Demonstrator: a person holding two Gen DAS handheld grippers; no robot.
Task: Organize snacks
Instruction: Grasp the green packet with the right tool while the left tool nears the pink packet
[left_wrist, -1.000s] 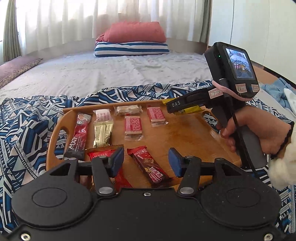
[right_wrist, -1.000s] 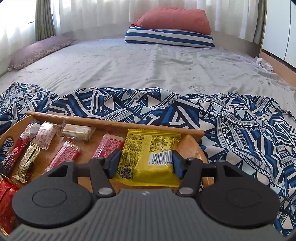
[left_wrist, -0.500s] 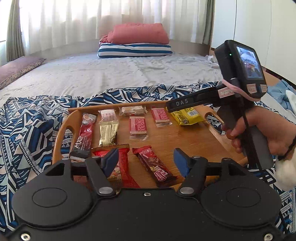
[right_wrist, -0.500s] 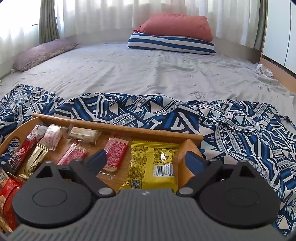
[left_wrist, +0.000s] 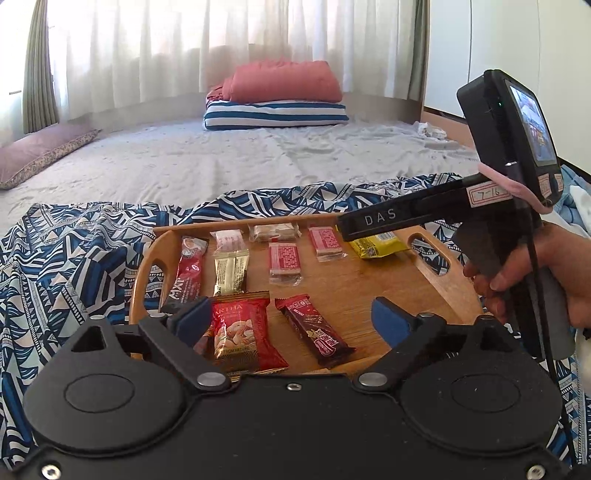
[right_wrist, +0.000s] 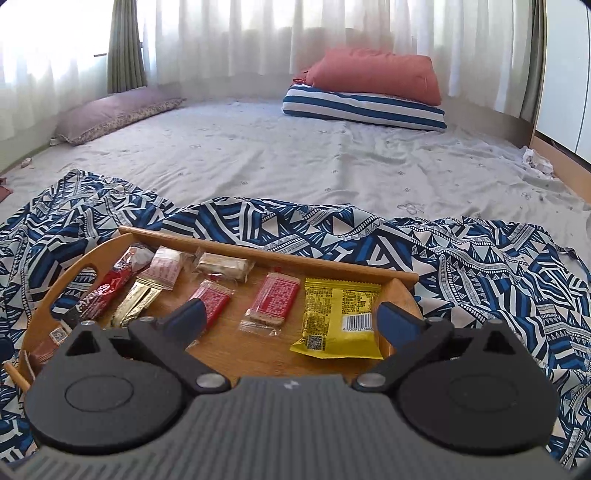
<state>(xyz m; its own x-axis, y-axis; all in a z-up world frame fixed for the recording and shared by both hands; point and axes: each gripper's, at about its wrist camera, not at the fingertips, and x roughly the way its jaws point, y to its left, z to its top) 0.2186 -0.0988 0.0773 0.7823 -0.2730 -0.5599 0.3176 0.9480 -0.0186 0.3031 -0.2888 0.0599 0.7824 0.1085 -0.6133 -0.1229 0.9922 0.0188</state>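
snacks: light, crinkly, slippery packets on wooden tray (left_wrist: 436, 275), lower middle of both views.
hold: yellow packet (right_wrist: 338, 317), pinch across short sides.
left gripper (left_wrist: 291, 317): opening, nothing held.
right gripper (right_wrist: 291, 319): spread wide, empty.

The left tool (left_wrist: 288, 315) is tilted downward, its jaws opening with nothing pressed between the pads. The right tool (right_wrist: 290, 319) is spread fully wide and empty, gripped at its handle by the right hand (left_wrist: 543, 277).
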